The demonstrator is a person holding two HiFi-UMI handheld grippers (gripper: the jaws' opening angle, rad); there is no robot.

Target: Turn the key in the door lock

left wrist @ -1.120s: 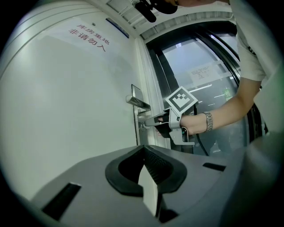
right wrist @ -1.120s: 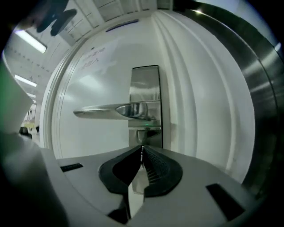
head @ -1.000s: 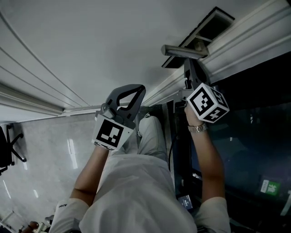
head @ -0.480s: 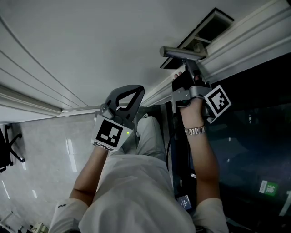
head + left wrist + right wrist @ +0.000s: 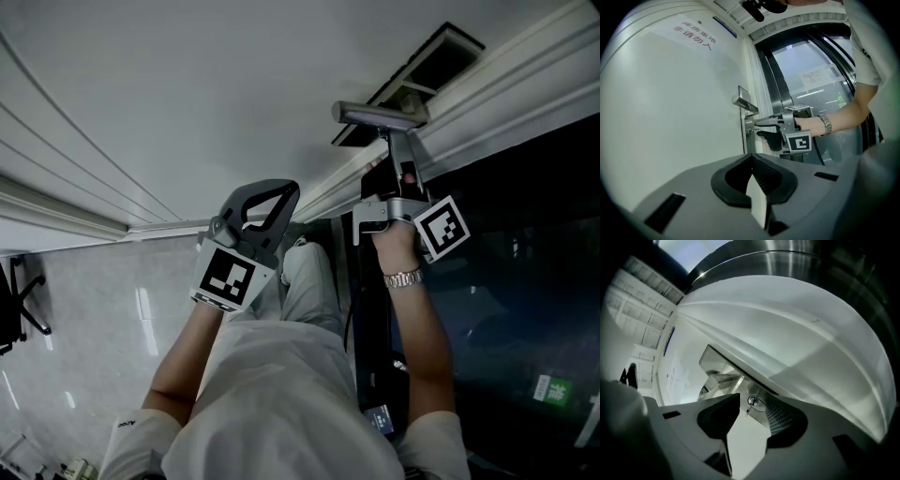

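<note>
A small key (image 5: 750, 402) on a wire ring sits in the lock (image 5: 749, 129) of the white door, just under the steel lever handle (image 5: 719, 377) (image 5: 375, 114) (image 5: 745, 104). My right gripper (image 5: 753, 408) (image 5: 389, 157) (image 5: 761, 128) points at the lock. Its jaws are opening and stand on either side of the key without pressing it. My left gripper (image 5: 278, 186) (image 5: 752, 158) hangs back from the door to the left, fingertips together and nothing in them.
The white door (image 5: 675, 103) carries red lettering (image 5: 693, 35) near its top. A steel frame and dark glass panel (image 5: 525, 244) lie to the right of the lock. An office chair (image 5: 19, 300) stands on the tiled floor at far left.
My right gripper has rolled about its own axis at the lock, its marker cube swinging round, and its jaws have come apart off the key. The left gripper has stayed put.
</note>
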